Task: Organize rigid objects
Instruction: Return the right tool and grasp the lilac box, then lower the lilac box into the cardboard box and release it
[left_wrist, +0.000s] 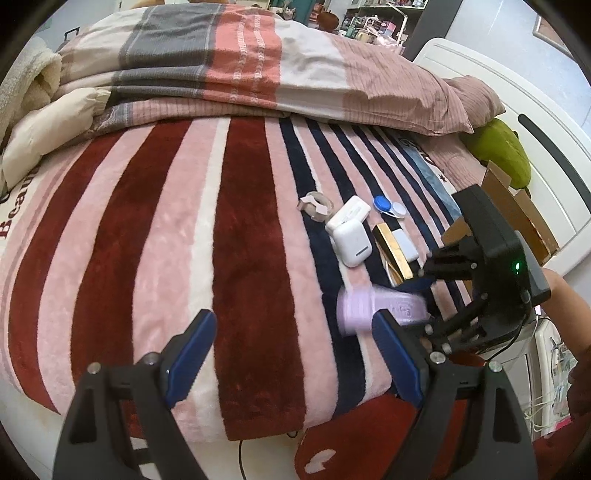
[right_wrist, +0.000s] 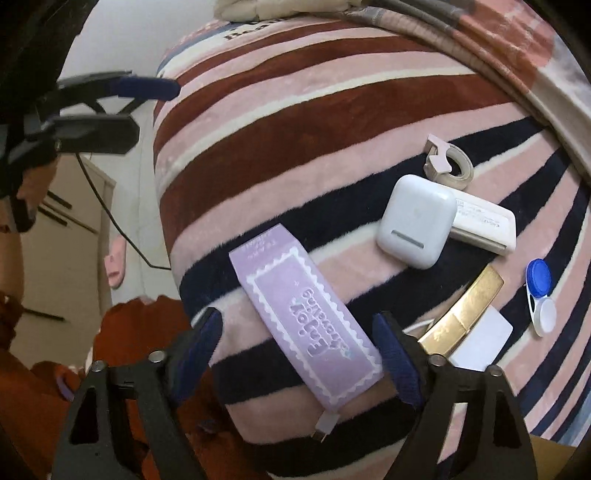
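Note:
A lilac box (right_wrist: 306, 328) with printed lettering lies slantwise on the striped blanket (right_wrist: 332, 110). My right gripper (right_wrist: 301, 349) points down over it with the box between its fingers: the right pad is at the box's edge, the left pad stands clear. In the left wrist view the lilac box (left_wrist: 380, 306) looks blurred in front of the right gripper (left_wrist: 424, 299). My left gripper (left_wrist: 295, 325) hangs open over the blanket's near edge with nothing in it. Beyond lie a white earbud case (right_wrist: 415, 221), a flat white box (right_wrist: 484, 225), a tape dispenser (right_wrist: 447, 162), a gold case (right_wrist: 465, 306) and a blue-and-white lens case (right_wrist: 541, 299).
A white card (right_wrist: 484, 339) rests against the gold case. A cable plug (right_wrist: 325, 424) pokes out under the lilac box. An open cardboard box (left_wrist: 517, 206) and a green cushion (left_wrist: 506, 147) sit at the bed's right edge. Folded quilts (left_wrist: 240, 62) fill the far side.

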